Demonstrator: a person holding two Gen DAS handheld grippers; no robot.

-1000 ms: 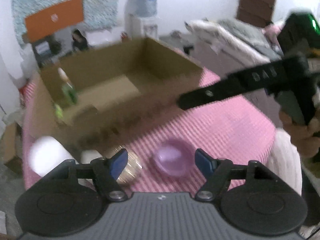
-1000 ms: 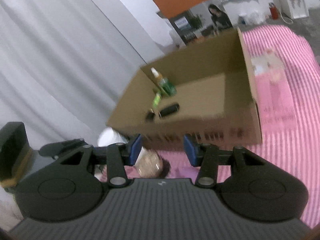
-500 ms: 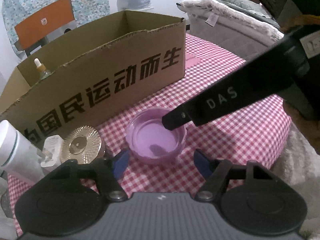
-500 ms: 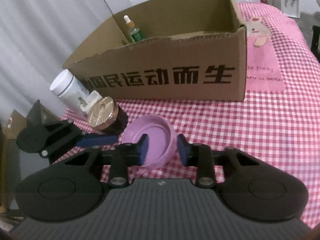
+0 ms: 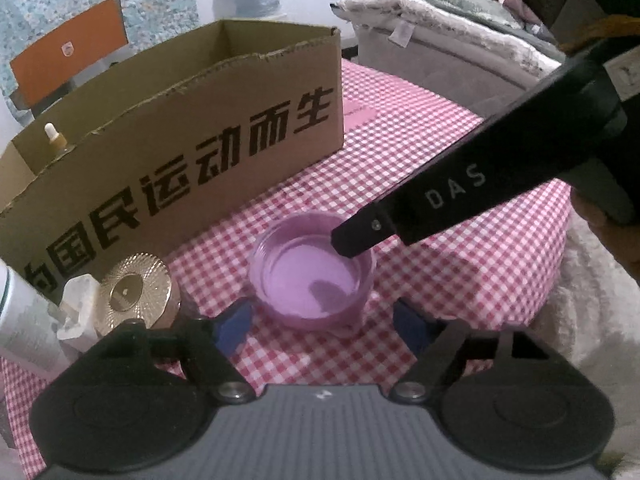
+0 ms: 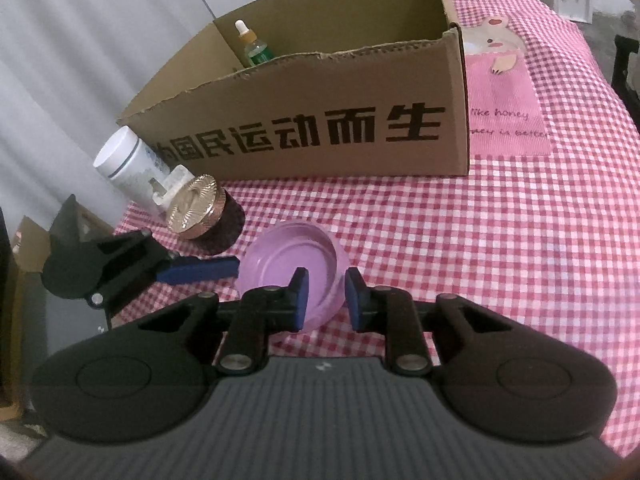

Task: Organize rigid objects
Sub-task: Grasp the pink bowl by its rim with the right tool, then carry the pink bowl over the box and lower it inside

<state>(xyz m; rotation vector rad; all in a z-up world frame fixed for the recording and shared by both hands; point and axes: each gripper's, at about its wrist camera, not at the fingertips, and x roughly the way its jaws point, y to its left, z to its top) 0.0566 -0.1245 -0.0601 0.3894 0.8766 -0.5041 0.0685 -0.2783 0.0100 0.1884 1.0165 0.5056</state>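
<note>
Change: a second ago both views were blurred and looked down into the box from above; both grippers have since come down low over the cloth, so the box now shows its printed side wall.
Right gripper point(image 6: 323, 294): its jaws are closing across the near wall of the dish, one blue pad inside the rim and one outside; whether the pads already press on the wall cannot be told.
Left gripper point(image 5: 322, 322): its jaws are opening, set wide apart on either side of the dish, pads not touching it; in the right view one blue finger point(image 6: 200, 271) reaches to the dish's left edge.
Dish point(image 6: 296, 264): a shallow round lilac dish, open side up, on the cloth in front of the box, between both grippers; the right gripper's finger crosses its far rim in the left view point(image 5: 310, 276).
Cloth point(image 6: 500, 240): pink and white check, covering the table.
Jar point(image 6: 208, 216): dark, with a ribbed gold lid, just left of the dish.
Plug point(image 6: 170, 188): small, white, between the jar and the bottle, touching both as far as can be seen.
Bottle point(image 6: 124, 164): white, upright, at the cloth's left edge beside the box corner.
Box point(image 6: 320, 120): open cardboard, black characters on its near wall, beyond all of these.
Dropper point(image 6: 252, 46): green bottle with a white top, upright inside the box at its far left corner.
</note>
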